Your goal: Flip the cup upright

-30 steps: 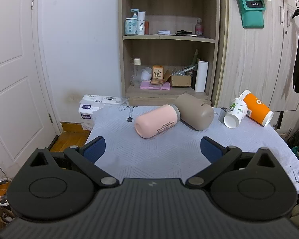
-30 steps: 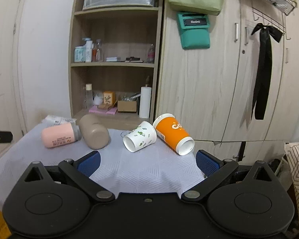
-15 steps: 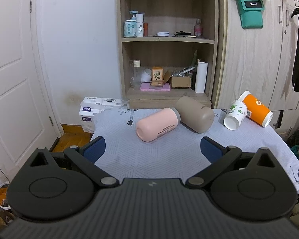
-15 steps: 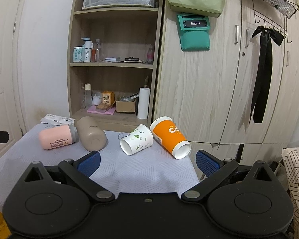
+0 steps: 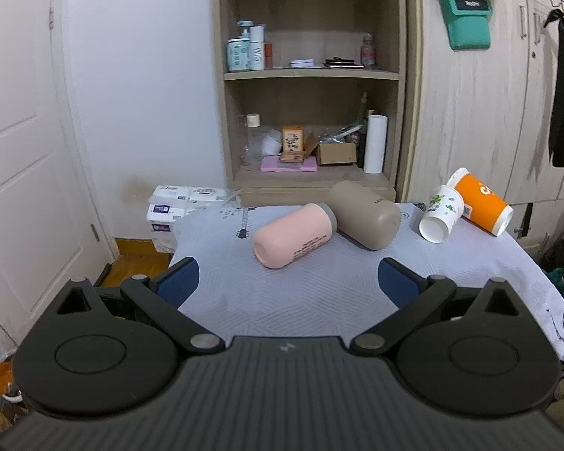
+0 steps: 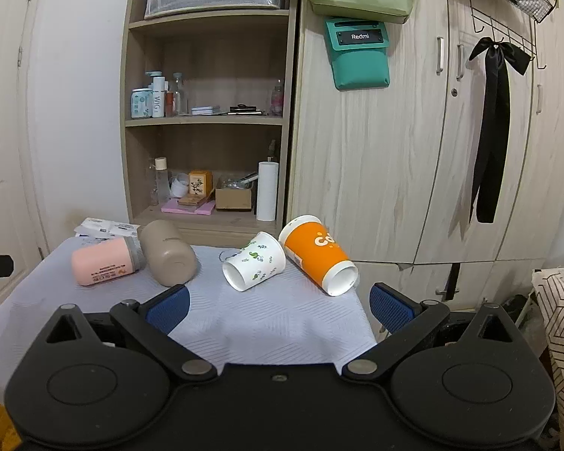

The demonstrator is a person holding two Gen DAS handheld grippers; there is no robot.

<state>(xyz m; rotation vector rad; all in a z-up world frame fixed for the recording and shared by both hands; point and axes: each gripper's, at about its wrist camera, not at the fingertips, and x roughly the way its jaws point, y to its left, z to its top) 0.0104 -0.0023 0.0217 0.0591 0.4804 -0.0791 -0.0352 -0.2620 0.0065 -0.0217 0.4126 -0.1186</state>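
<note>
Several cups lie on their sides on a table with a pale cloth (image 5: pixel 300 300). A pink cup (image 5: pixel 293 235) and a taupe cup (image 5: pixel 364 214) lie together at the middle. A white leaf-print paper cup (image 5: pixel 441 212) and an orange paper cup (image 5: pixel 481 203) lie at the right. The right wrist view shows the pink cup (image 6: pixel 103 265), taupe cup (image 6: pixel 167 257), white cup (image 6: pixel 253 261) and orange cup (image 6: pixel 317 253). My left gripper (image 5: pixel 287 282) is open and empty, short of the pink cup. My right gripper (image 6: pixel 278 306) is open and empty, short of the white cup.
A wooden shelf unit (image 5: pixel 308 75) with bottles and boxes stands behind the table, beside wooden wardrobe doors (image 6: pixel 413 150). Tissue packs (image 5: pixel 176 203) sit at the table's far left corner. A white door (image 5: pixel 18 150) is on the left. The table's right edge (image 6: pixel 364 319) is close to the orange cup.
Both grippers have pulled back and risen slightly, so the cups look a little smaller and lower. The cups have not moved. Both grippers stay open.
</note>
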